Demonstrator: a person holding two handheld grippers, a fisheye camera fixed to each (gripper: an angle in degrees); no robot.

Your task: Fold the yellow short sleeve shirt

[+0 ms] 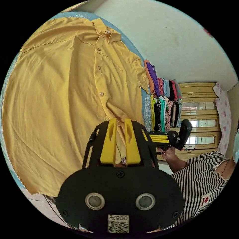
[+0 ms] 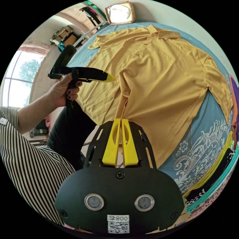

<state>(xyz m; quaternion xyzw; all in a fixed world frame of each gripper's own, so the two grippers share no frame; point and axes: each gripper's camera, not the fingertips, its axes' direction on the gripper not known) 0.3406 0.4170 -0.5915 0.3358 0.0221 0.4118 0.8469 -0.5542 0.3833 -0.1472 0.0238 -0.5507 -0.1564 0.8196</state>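
In the left gripper view, the yellow short sleeve shirt [image 1: 62, 104] lies front-up and buttoned. Its near sleeve and side are cut off by the round edge of the picture. It is smooth, thin cloth with fine creases that gather toward the hem. The left gripper [image 1: 120, 124] has two yellow wedge jaws on a black frame, with a narrow gap between them where the hem's yellow cloth shows. I cannot tell whether they press on it. Beyond the shirt's far sleeve is a stack of folded clothes [image 1: 164, 104] in many colours, with a pale wooden cabinet [image 1: 199, 117] behind it. Beside the hem, a hand [image 1: 170, 153] holds the right gripper [image 1: 155, 138], whose jaw tips are hidden behind the left gripper's frame. A striped top [image 1: 199, 184] is cut off by the picture's edge.

In the right gripper view, the shirt [image 2: 159, 82] lies spread on a blue sheet [image 2: 199, 149] printed with pale scrollwork. The right gripper [image 2: 121, 124] has its jaws pressed together on the bottom of the button placket, and a ridge of cloth rises into them. Over the shirt's other half, a hand [image 2: 59, 92] holds the left gripper [image 2: 110, 79]. It is seen side-on as a single wedge, so its grip is hard to read. Past the collar is a gold-framed object [image 2: 120, 12], too warped to make out, and a bright window [image 2: 17, 74] lies past the hand.
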